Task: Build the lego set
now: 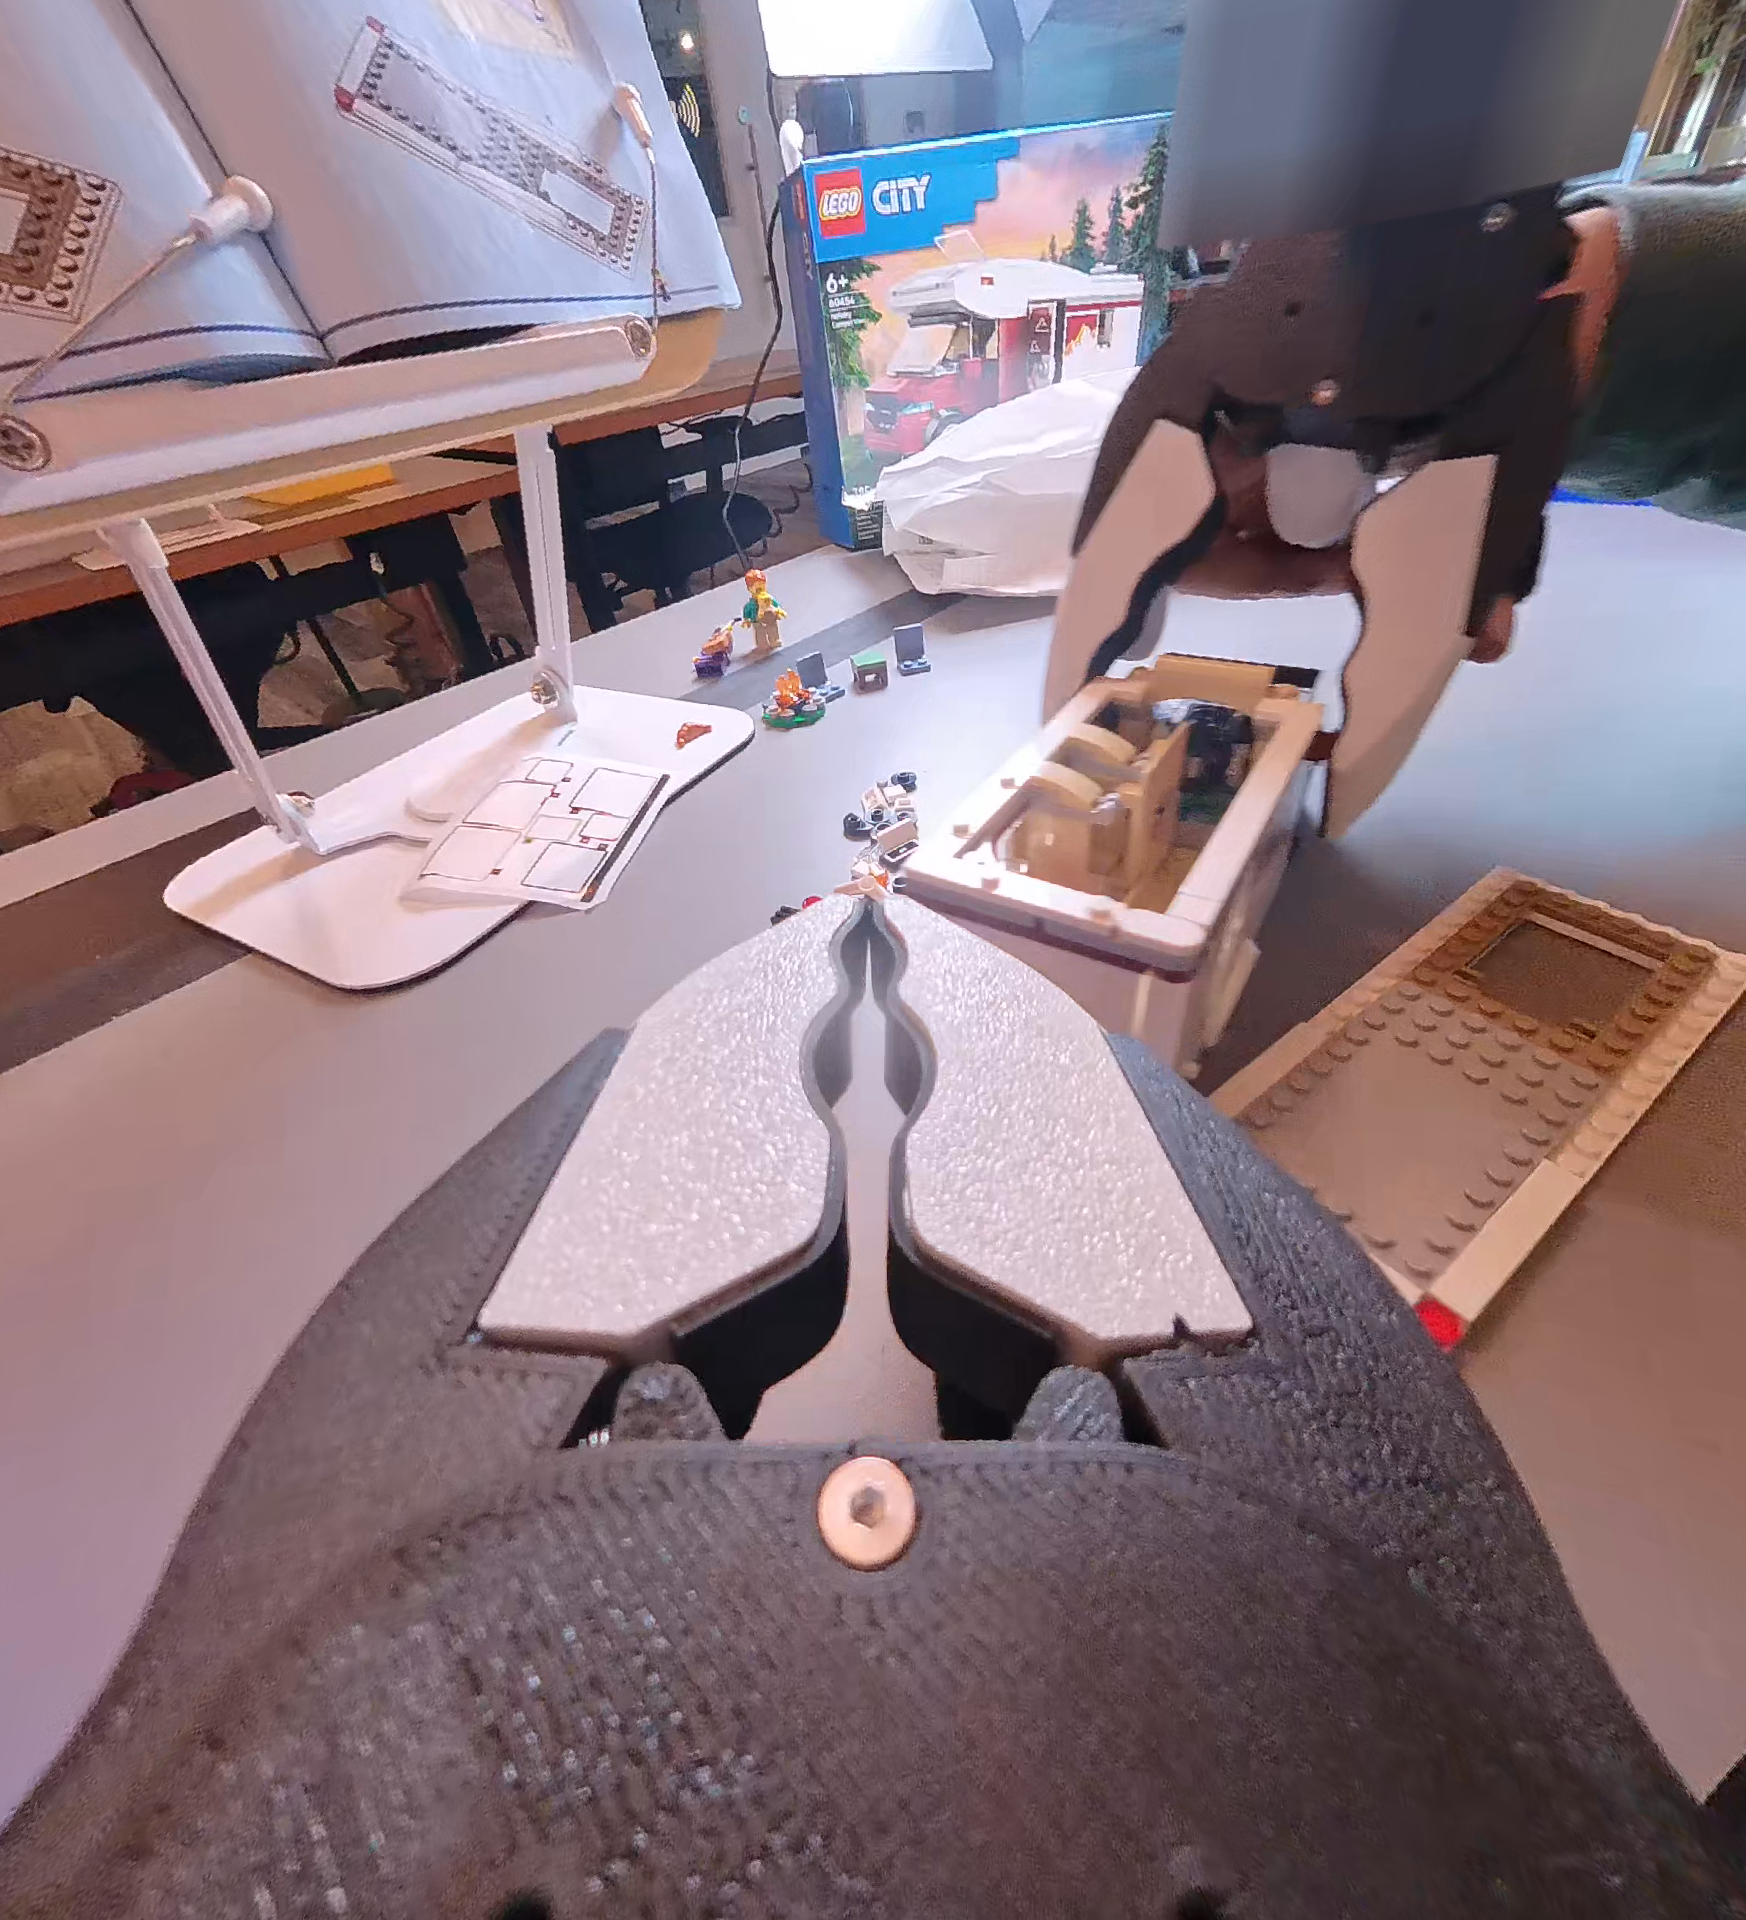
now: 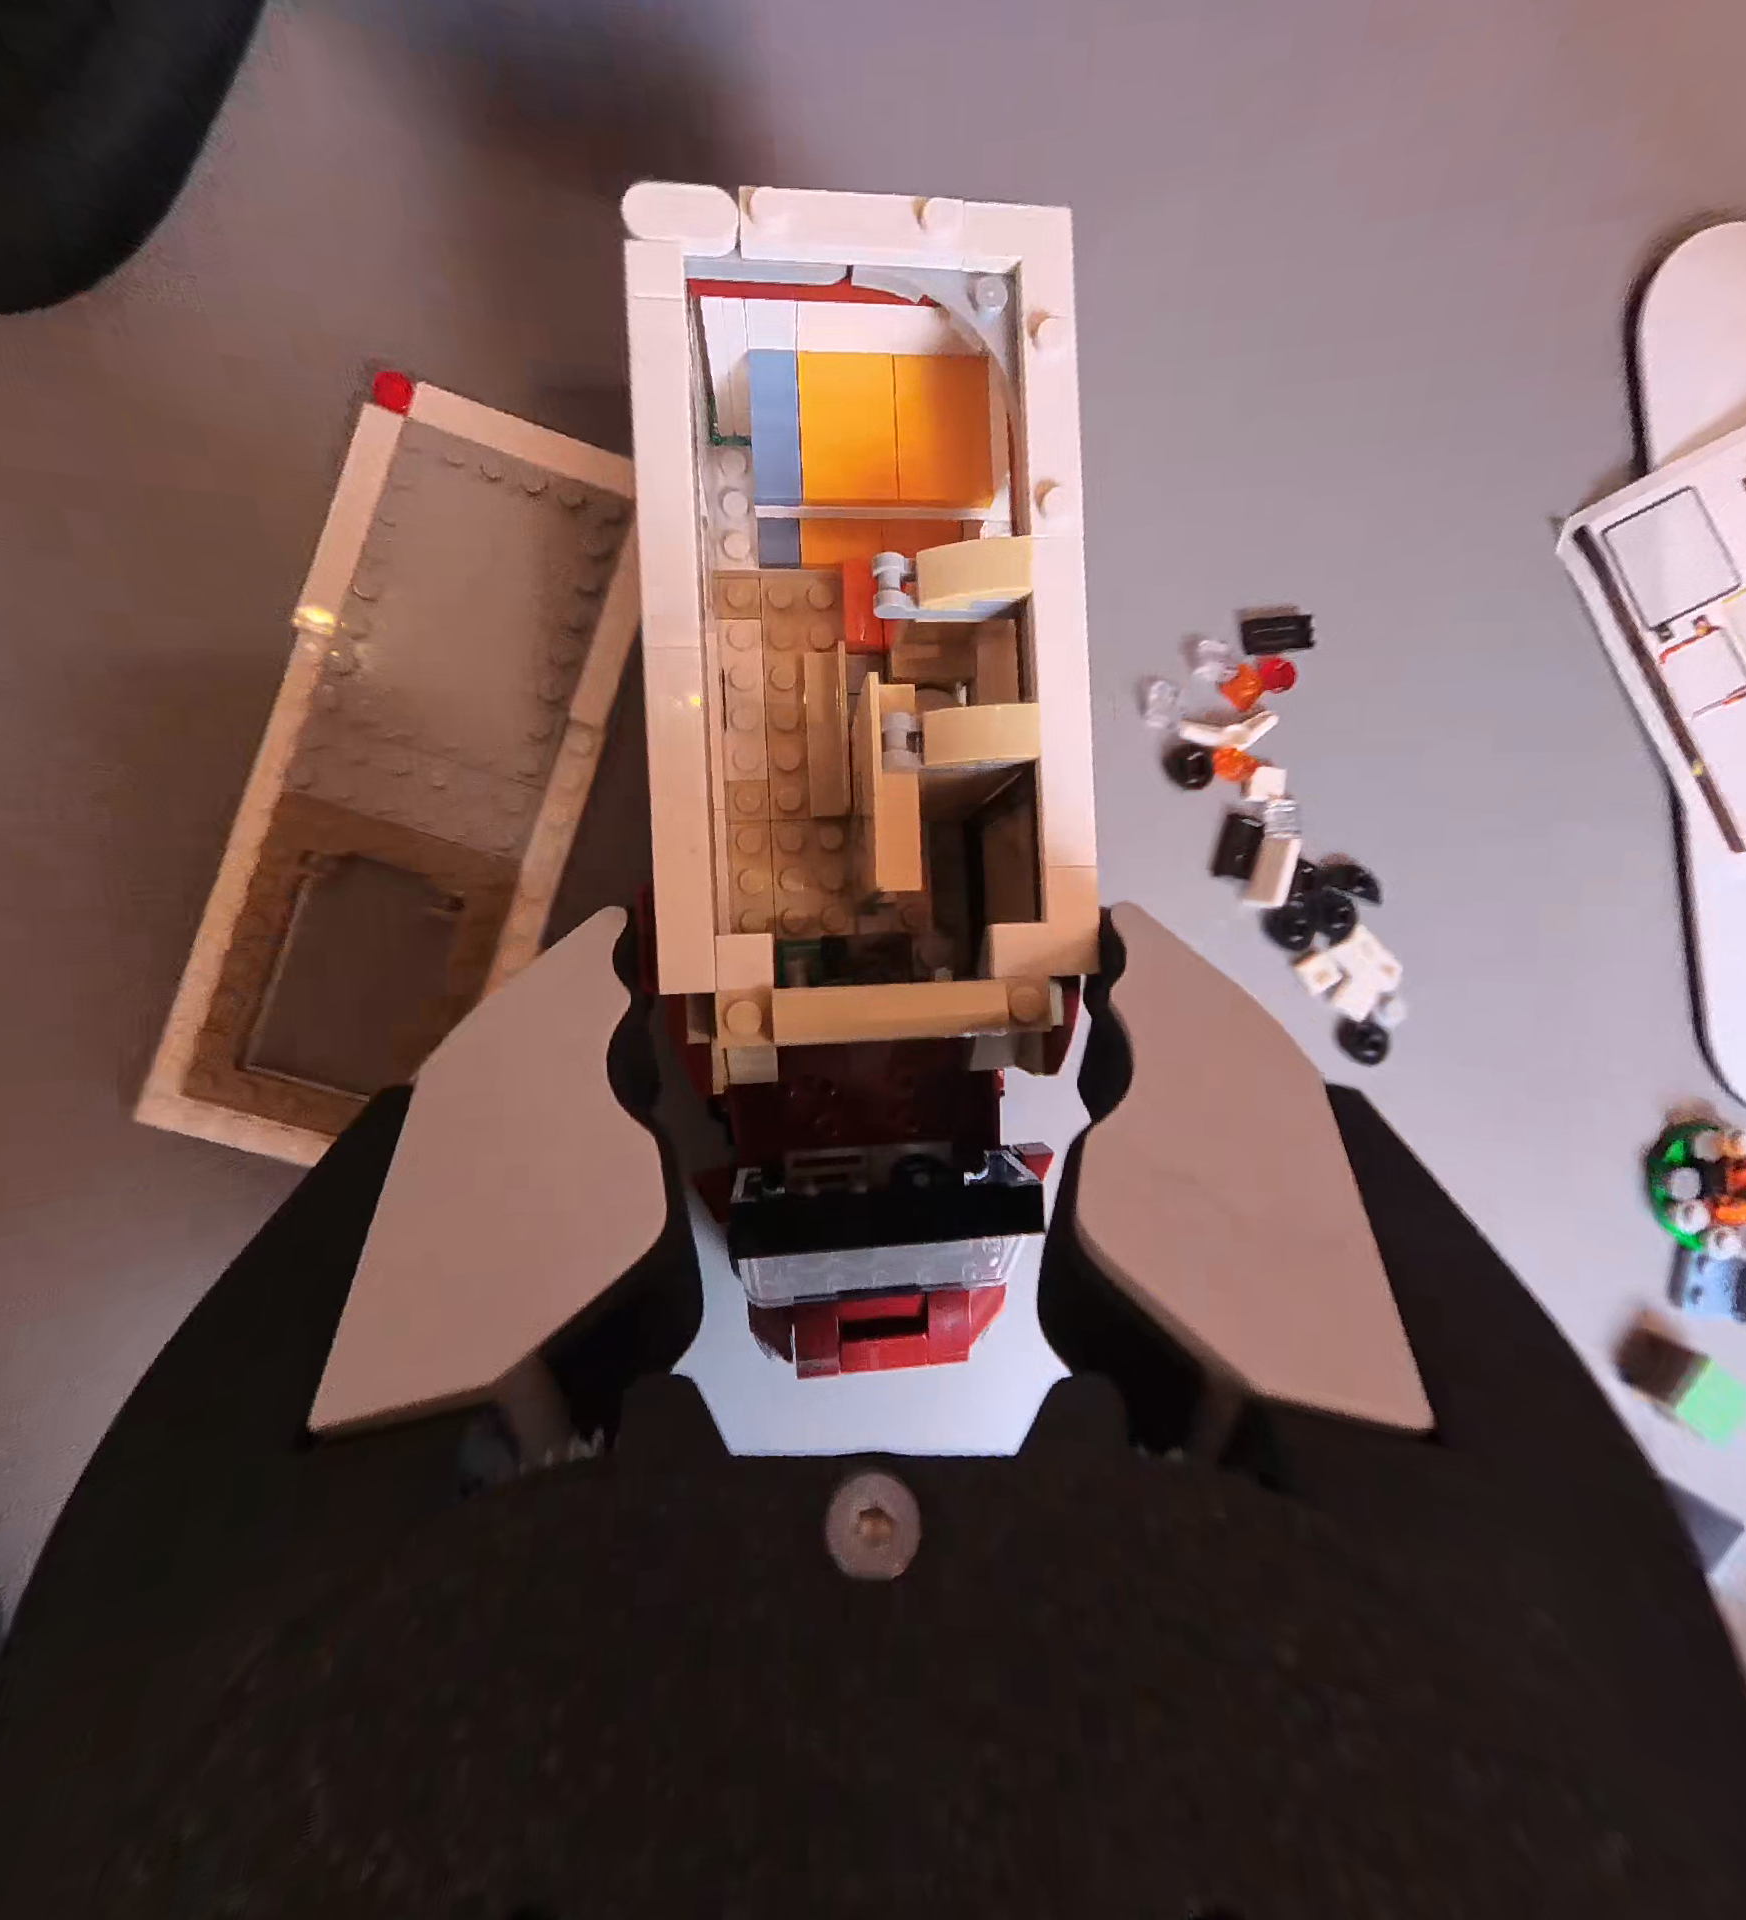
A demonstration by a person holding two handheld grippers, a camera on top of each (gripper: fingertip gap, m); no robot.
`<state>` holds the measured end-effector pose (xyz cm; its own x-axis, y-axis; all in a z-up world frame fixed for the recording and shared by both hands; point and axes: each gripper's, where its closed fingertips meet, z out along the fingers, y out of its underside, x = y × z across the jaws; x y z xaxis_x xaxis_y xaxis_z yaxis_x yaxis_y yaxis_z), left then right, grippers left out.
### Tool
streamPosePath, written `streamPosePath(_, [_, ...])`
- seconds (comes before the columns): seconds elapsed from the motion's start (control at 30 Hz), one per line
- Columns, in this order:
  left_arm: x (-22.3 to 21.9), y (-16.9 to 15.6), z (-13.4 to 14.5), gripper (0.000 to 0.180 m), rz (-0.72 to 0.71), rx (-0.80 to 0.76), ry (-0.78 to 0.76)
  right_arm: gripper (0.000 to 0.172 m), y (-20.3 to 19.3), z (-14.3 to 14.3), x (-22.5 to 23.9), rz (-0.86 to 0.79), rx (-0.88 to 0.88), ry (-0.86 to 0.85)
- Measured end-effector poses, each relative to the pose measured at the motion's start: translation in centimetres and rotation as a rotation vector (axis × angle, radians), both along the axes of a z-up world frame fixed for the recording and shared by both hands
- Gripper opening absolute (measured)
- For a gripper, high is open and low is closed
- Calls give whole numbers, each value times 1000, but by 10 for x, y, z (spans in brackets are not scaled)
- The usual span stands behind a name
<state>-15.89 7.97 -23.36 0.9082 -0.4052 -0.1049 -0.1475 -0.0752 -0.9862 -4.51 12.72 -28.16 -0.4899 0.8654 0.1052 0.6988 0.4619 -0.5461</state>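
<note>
Right tool spread wide, straddling cab end of roofless white-and-red brick camper on grey table; right fingertip at wall corner, contact cannot tell. Detached roof plate flat at camper's 9 o'clock, loose small pieces at 3 o'clock. Left tool pressed together, bare, near camper's rear corner.

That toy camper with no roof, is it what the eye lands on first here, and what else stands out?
Yes: the roofless brick camper sits mid-table, its orange bed and tan seats exposed, with the right gripper open astride its cab end. Its studded roof panel lies flat beside it, loose small pieces lie scattered on the other side, and the left gripper hangs shut nearby.
</note>
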Motion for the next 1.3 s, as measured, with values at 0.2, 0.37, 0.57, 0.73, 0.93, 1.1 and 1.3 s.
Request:
streamPosePath(0.2, [1, 2, -3, 0, -5, -12, -5, 79, -9, 0, 11, -63, -14, 20])
streamPosePath(0.37, [0, 2, -3, 0, 5, -12, -7, 80, -9, 0, 10, -57, -19, 26])
streamPosePath(0.57, [1, 2, -3, 0, -2, -16, -4, 80, 8, 0, 2, -73, -23, 45])
streamPosePath(0.73, [1, 2, -4, 0, -4, -16, 1, 80, 17, 1, -3, -68, -30, 53])
streamPosePath(0.93, [1, 1, -3, 0, -1, -15, -4, 89, 11, 46, -4, -167, -119, 298])
streamPosePath(1.1, [2, 1, -1, 0, 5, -4, -2, 75, 34, 83, 24, -486, -195, 635])
streamPosePath(1.3, [5, -11, 40, 0, -8, 35, -60, 51, 65, 68, 78, -780, -127, 799])
